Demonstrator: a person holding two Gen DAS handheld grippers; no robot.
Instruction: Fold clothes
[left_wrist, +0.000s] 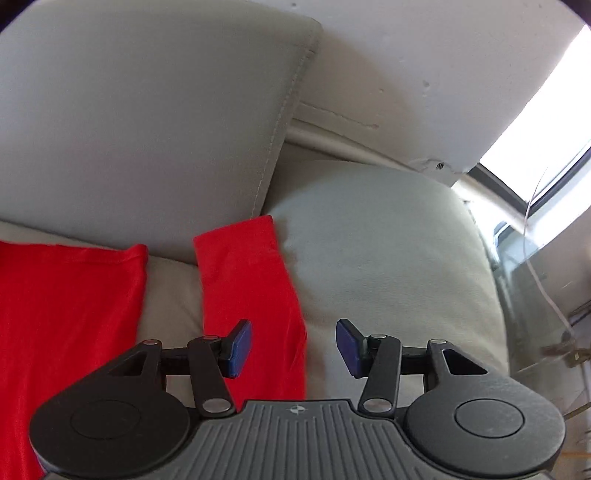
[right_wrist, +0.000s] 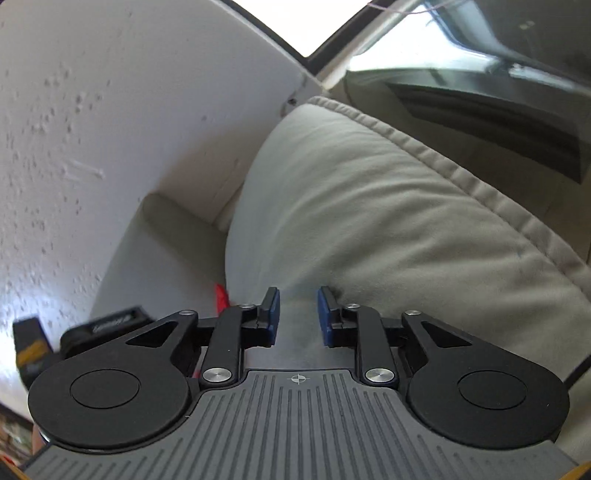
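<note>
Your left gripper (left_wrist: 293, 345) hangs over the sofa seat (left_wrist: 173, 295) with jaws apart and nothing between the blue pads. The red garment (left_wrist: 66, 314) lies flat on the seat, one sleeve (left_wrist: 247, 280) reaching toward the back cushion (left_wrist: 147, 129). Your right gripper (right_wrist: 297, 314) stands narrowly parted and empty over the beige armrest cushion (right_wrist: 369, 221), a scrap of red visible at its left.

The red garment (left_wrist: 62, 306) is seen as smooth cloth with a slight sheen, the sofa cushions (left_wrist: 388, 258) as matt woven fabric, and the wall (right_wrist: 74, 129) as rough, pitted paint.
</note>
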